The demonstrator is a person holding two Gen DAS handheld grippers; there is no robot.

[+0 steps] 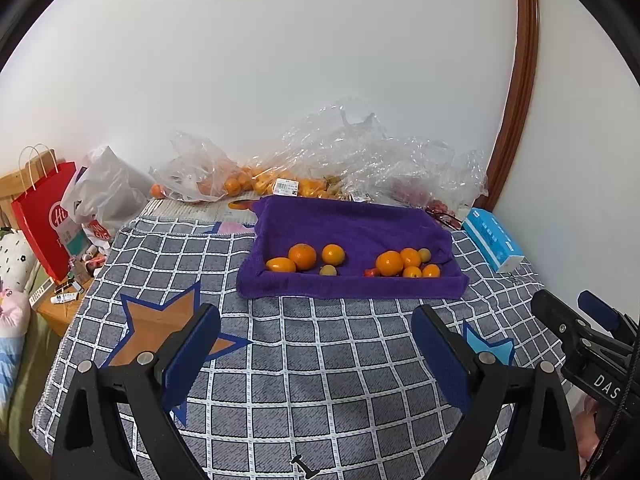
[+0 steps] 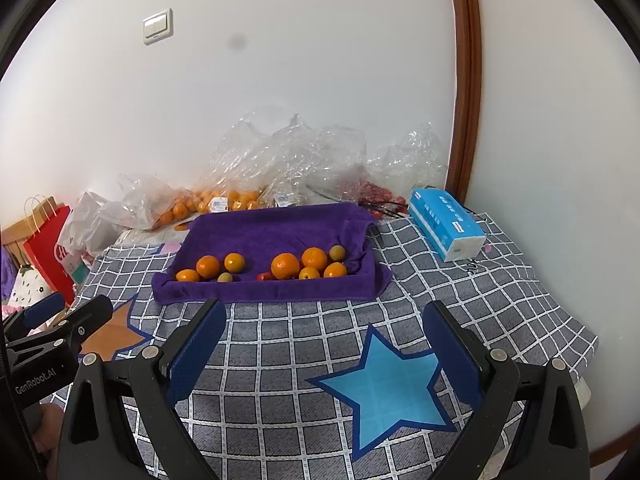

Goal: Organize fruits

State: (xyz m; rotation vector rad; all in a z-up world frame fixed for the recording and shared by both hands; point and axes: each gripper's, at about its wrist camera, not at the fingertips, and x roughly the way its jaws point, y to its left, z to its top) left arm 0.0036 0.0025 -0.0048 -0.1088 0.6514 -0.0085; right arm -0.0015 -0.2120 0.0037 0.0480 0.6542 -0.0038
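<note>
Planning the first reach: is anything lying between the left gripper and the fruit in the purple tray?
Nothing visible blocks it. Only bare checked blanket lies between the open left gripper and the purple towel-lined tray. The tray's raised front edge stands just before the oranges, so a reach would likely need to come over it.

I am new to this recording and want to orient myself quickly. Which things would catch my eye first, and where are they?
First comes the purple towel-lined tray in the middle of the checked cloth, holding orange fruits in two loose groups. Behind it, against the wall, lie crumpled clear plastic bags with more fruit. Both the left gripper and the right gripper are open and empty in front.
</note>
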